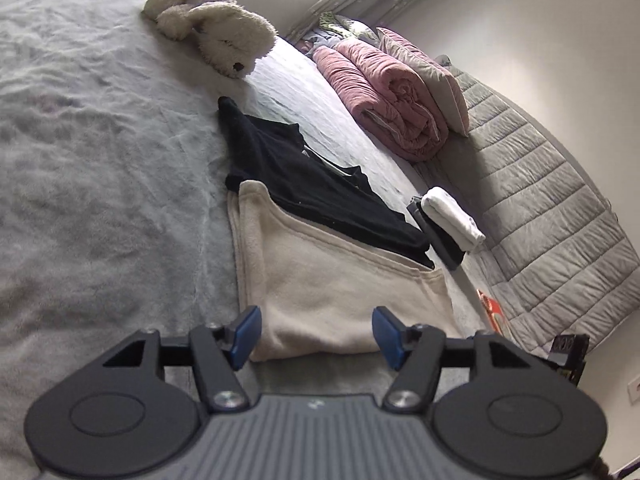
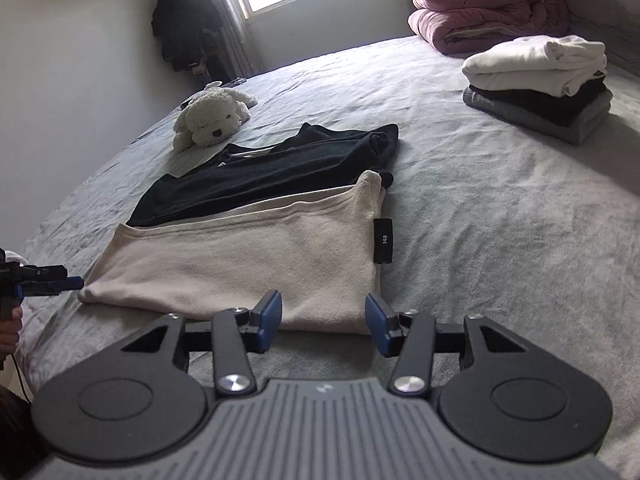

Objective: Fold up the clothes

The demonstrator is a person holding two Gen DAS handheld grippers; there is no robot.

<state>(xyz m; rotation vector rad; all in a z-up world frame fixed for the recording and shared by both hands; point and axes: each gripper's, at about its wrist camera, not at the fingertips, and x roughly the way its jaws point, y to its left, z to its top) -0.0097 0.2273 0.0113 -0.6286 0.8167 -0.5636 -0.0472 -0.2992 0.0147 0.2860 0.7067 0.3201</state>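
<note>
A garment lies flat on the grey bed, its beige lower part [image 1: 332,292] [image 2: 240,264] folded up over the black upper part [image 1: 304,184] [image 2: 264,168]. A black size tag [image 2: 383,241] shows on its right edge. My left gripper [image 1: 316,334] is open at the beige fold's near edge, fingers on either side of it, holding nothing. My right gripper [image 2: 323,322] is open just short of the beige fold's near right corner, also with nothing in it. In the right wrist view the left gripper's blue fingertips [image 2: 72,282] sit at the fold's left corner.
A white plush dog [image 1: 216,28] [image 2: 212,120] lies beyond the garment. A stack of folded clothes [image 2: 540,84] [image 1: 448,224] sits far right on the bed [image 2: 500,220]. A rolled pink duvet [image 1: 384,96] [image 2: 488,4] lies by the grey headboard [image 1: 540,192]. A hand [image 2: 10,324] shows at left.
</note>
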